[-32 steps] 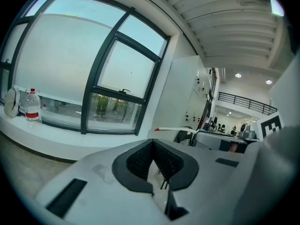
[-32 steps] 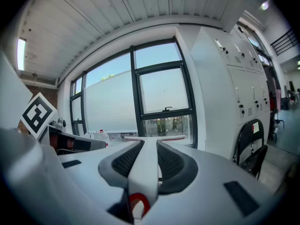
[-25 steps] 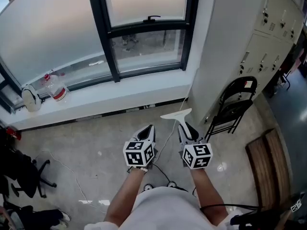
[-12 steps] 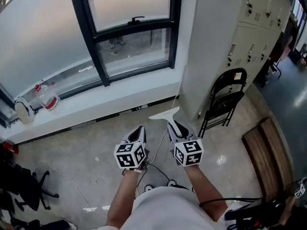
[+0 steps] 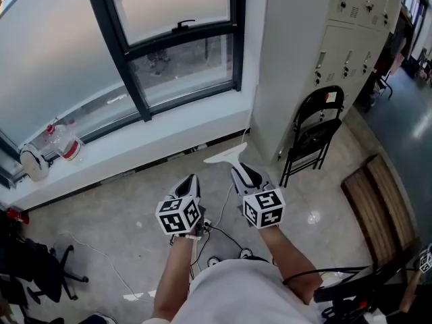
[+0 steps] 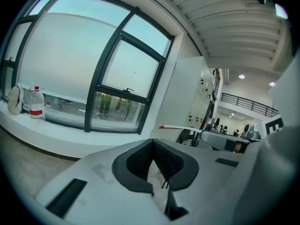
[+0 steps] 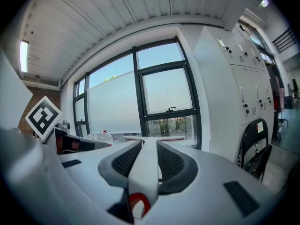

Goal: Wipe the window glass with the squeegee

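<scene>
We stand back from the window glass [image 5: 182, 63], which is well ahead of both grippers. Our right gripper [image 5: 241, 172] is clamped on the white handle of the squeegee [image 5: 226, 155], whose blade sticks out crosswise just beyond its jaws. Our left gripper [image 5: 192, 181], just beside it, is closed on nothing. The risk, as we judge it: with only the slim handle grasped, pressing the blade to the glass may twist it in the jaws or slip it free.
</scene>
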The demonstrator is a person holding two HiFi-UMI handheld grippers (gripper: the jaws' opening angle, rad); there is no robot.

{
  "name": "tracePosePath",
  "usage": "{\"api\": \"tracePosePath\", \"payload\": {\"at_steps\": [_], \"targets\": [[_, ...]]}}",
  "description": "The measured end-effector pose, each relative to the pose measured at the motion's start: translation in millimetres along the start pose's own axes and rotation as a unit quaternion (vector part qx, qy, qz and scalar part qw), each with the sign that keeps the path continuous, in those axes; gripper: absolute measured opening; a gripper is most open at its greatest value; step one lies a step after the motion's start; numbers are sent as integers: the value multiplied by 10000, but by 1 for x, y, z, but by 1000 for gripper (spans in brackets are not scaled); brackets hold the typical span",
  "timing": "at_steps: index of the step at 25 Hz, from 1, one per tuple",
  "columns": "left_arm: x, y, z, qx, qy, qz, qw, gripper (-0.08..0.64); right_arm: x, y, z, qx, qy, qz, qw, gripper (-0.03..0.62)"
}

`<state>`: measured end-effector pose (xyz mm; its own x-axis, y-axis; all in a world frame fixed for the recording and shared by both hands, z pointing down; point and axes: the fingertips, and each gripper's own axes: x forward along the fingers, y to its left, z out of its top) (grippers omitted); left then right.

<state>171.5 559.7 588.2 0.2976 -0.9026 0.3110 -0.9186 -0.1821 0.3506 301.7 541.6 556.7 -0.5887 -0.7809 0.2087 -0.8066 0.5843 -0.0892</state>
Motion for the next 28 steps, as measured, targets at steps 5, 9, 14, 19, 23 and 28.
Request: {"api": "tracePosePath", "payload": {"at_steps": [5,9,14,19,23,28], "targets": [[-1,5,3,8,10,72,10000,0,5,5,6,-115,-8,55,9999,86],[-5,9,6,82,27,106,9999,0,7,11,9,-188,-36,63,9998,86],[-5,19,11,33,5,91,10000,0,14,17,7,-205,2,60,9998,86],[-2,24,18,47,28,107,9999,0,22,20,12,-240,1,67,9997,86],[0,20,19,64,-26,137,9999,0,20,17,13,-250,-39,113,9996,86],[-3,22,26,87,-92,6,9999,0,23,22,16,-285,-70,84,9995,86]]}}
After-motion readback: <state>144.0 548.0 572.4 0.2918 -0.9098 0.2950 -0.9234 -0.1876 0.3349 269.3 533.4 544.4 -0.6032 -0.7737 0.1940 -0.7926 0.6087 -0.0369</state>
